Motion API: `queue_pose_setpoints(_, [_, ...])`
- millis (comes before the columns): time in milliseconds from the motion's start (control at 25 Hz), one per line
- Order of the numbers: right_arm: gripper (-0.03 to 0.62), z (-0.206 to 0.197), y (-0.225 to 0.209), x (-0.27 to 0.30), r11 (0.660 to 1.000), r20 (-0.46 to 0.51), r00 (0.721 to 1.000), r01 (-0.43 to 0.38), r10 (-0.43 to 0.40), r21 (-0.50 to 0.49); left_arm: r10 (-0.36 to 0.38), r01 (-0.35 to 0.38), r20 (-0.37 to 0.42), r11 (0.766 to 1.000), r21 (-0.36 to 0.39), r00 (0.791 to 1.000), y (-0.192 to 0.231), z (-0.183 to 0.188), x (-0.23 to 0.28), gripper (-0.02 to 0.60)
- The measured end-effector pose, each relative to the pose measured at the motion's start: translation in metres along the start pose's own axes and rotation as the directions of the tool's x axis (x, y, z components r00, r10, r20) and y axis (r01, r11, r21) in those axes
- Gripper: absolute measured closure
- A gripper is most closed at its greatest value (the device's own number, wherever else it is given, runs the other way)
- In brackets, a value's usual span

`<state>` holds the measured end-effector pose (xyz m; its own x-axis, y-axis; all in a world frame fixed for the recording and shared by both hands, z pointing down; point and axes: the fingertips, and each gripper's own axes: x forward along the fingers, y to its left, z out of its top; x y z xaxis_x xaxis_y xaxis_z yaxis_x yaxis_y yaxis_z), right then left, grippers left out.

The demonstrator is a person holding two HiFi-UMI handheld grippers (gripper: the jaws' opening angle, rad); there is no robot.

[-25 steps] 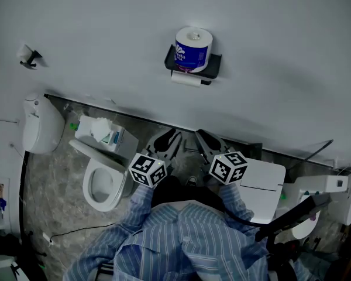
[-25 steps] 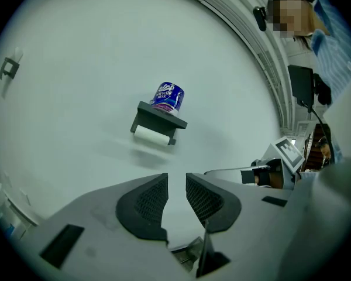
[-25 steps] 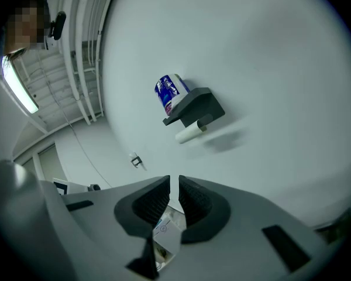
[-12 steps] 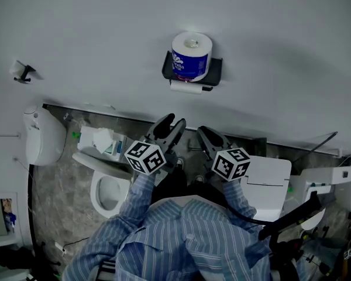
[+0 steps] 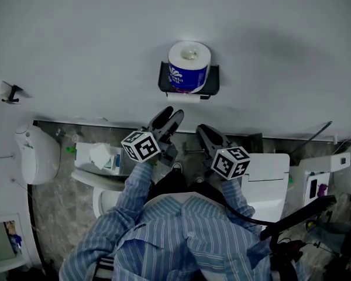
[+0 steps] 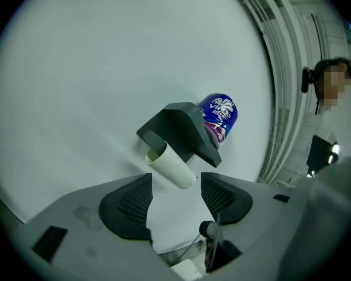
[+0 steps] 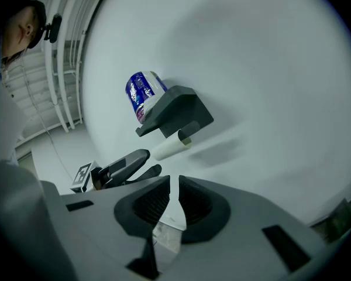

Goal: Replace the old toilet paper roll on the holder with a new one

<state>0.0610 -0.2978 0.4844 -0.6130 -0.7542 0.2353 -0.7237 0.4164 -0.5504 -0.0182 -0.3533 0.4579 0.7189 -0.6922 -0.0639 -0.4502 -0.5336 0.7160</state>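
A dark wall holder (image 5: pixel 208 78) carries a new roll (image 5: pixel 189 60) in blue wrap standing on its top shelf. Under it hangs the bare cardboard tube (image 5: pixel 183 98) of the old roll. My left gripper (image 5: pixel 171 117) points level at the wall just below the tube; its jaws have just been opening and stand open with nothing between them. In the left gripper view the tube (image 6: pixel 171 167) shows beyond the left gripper (image 6: pixel 175 195), apart from the pads. My right gripper (image 5: pixel 202 130) is shut and empty, lower and to the right. The right gripper (image 7: pixel 174 183) faces the holder (image 7: pixel 172 113).
Below the wall line sit a toilet (image 5: pixel 88 179) with a tissue box (image 5: pixel 99 155) on it, a white wall unit (image 5: pixel 32 154) at the left, and a white lidded bin (image 5: pixel 266 180) at the right. A small hook (image 5: pixel 9 92) is on the wall at the left.
My left gripper has moved up toward the holder, rolled, and spread its jaws. The right gripper has crept forward a little and stayed shut.
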Motion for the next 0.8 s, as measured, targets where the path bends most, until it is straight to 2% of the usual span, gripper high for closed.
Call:
queue_pose_setpoints(80, [0.545, 0.001, -0.002, 0.003, 1.000, 0.002, 1.000, 0.017, -0.017, 0.000, -0.035, 0.036, 0.012, 0.996, -0.076, 0.999, 0.003, 0.003, 0.008, 0.344])
queue_pose_setpoints(240, [0.545, 0.001, -0.005, 0.007, 0.999, 0.003, 0.999, 0.041, -0.041, -0.001, -0.068, 0.075, 0.039, 0.974, -0.212, 0.997, 0.012, 0.008, 0.020, 0.344])
queue_pose_setpoints(320, [0.545, 0.002, -0.007, 0.008, 0.999, 0.006, 0.999, 0.052, -0.052, -0.004, -0.086, 0.094, 0.046, 0.970, -0.225, 0.995, 0.013, 0.011, 0.026, 0.344])
queue_pose_setpoints(480, [0.545, 0.003, -0.011, 0.009, 0.997, 0.010, 0.997, 0.073, -0.073, -0.004, -0.061, 0.067, 0.036, 0.976, -0.205, 0.997, 0.020, 0.013, 0.030, 0.344])
queue_pose_setpoints(600, [0.545, 0.003, -0.014, 0.010, 0.996, 0.009, 0.996, 0.084, -0.084, 0.001, -0.054, 0.062, 0.037, 0.964, -0.257, 0.998, 0.025, 0.011, 0.031, 0.345])
queue_pose_setpoints(800, [0.545, 0.000, -0.019, 0.011, 0.996, 0.003, 0.996, 0.094, -0.094, 0.011, -0.087, 0.093, 0.033, 0.954, -0.286, 0.996, 0.025, 0.009, 0.036, 0.352])
